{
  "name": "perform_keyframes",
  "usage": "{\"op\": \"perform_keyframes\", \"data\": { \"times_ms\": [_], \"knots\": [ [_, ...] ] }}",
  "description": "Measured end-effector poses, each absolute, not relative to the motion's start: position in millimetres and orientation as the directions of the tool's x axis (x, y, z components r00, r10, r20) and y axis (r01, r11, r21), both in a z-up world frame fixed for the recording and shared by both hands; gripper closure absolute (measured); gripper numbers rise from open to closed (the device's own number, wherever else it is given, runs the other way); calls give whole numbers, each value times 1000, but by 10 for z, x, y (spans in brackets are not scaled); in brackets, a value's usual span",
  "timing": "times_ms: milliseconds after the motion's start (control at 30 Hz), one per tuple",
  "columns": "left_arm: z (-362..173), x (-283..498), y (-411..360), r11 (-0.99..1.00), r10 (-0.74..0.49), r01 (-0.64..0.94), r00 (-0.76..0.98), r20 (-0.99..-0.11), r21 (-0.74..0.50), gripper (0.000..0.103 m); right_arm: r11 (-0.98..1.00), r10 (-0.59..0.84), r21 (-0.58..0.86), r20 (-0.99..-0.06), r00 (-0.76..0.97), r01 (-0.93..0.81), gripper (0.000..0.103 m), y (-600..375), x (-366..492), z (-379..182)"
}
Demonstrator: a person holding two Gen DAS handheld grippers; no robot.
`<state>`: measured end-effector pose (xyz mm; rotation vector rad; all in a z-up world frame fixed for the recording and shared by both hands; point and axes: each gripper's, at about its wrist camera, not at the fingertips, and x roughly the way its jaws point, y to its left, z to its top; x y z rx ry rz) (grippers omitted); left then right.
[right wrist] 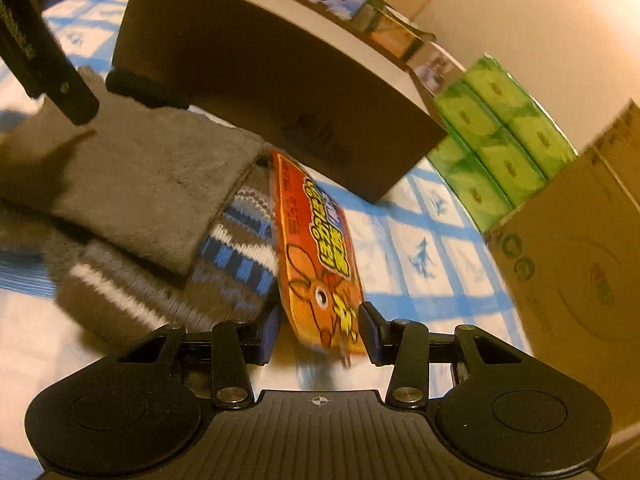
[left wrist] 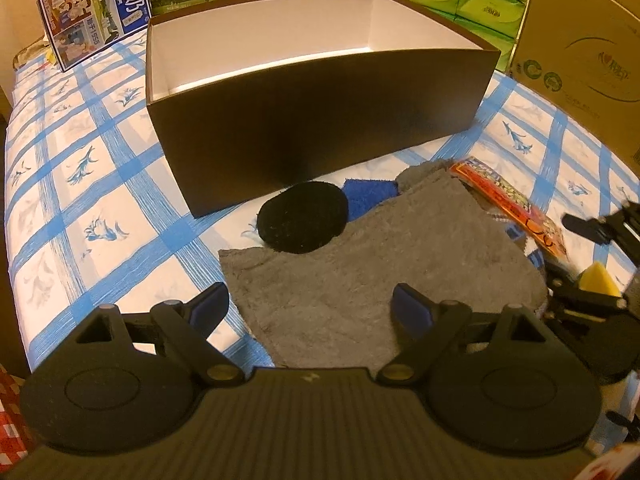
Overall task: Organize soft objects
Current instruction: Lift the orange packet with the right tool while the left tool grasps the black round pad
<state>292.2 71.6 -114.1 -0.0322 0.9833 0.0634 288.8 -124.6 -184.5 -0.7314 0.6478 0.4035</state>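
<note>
My left gripper (left wrist: 310, 304) hangs open just above a grey towel (left wrist: 360, 264) that lies over a pile of soft things. A round black pad (left wrist: 302, 218) and a blue cloth (left wrist: 368, 196) lie at the towel's far edge, in front of a black open box (left wrist: 320, 100). An orange snack packet (right wrist: 316, 248) leans on striped socks (right wrist: 160, 292) beside the grey towel (right wrist: 132, 184). My right gripper (right wrist: 320, 330) is open, and the packet's near end sits between its fingers. The right pad looks to touch it; the left pad stands apart.
The box (right wrist: 260, 80) is white inside and stands on a blue-checked sheet (left wrist: 80, 168). Milk cartons (left wrist: 92, 12), green tissue packs (left wrist: 488, 4) and a cardboard carton (left wrist: 580, 52) line the back and right. A yellow piece (left wrist: 598, 280) shows by the right gripper (left wrist: 576, 260).
</note>
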Motion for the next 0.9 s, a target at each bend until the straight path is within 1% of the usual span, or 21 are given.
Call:
{"op": "perform_keyframes", "data": {
  "times_ms": [67,100,133,167,200,300,400,533,633,800,900],
  "knots": [
    [-1149,2935,712,998,49,-69,550,-834,13,15,654,127,-514,-649,750,-555,60,-1209,2918,-1910],
    [-1150,2944,712,998,51,-68,550,-833,16,15,639,125,-532,-641,757,-556,62,-1193,2929,-1936],
    [-1148,2955,715,997,54,-69,551,-833,19,15,625,135,-545,-629,765,-559,66,-1193,2936,-1955],
    [-1143,2966,720,997,57,-70,552,-832,21,15,619,146,-551,-619,772,-560,80,-1201,2937,-1965],
    [-1132,2977,726,997,56,-68,556,-829,21,15,615,153,-553,-616,773,-562,86,-1210,2951,-1970],
    [-1099,3020,745,997,59,-66,566,-822,26,15,639,176,-539,-591,787,-548,96,-1267,2976,-1901],
    [-1096,3089,787,997,59,-71,568,-821,22,15,725,213,-443,-584,783,-527,100,-1401,3077,-1697],
    [-1094,3169,838,997,59,-67,576,-815,24,15,845,267,-234,-595,759,-481,101,-1669,3328,-1420],
    [-1112,3231,873,998,58,-55,579,-813,32,15,893,300,-93,-606,736,-440,101,-1869,3511,-1266],
    [-1195,3386,912,999,39,-30,566,-823,27,15,919,310,-1,-615,725,-394,101,-2008,3547,-1111],
    [-1258,3504,918,1000,22,-8,551,-835,21,15,922,308,10,-621,720,-386,101,-2020,3494,-1105]
  ]
}}
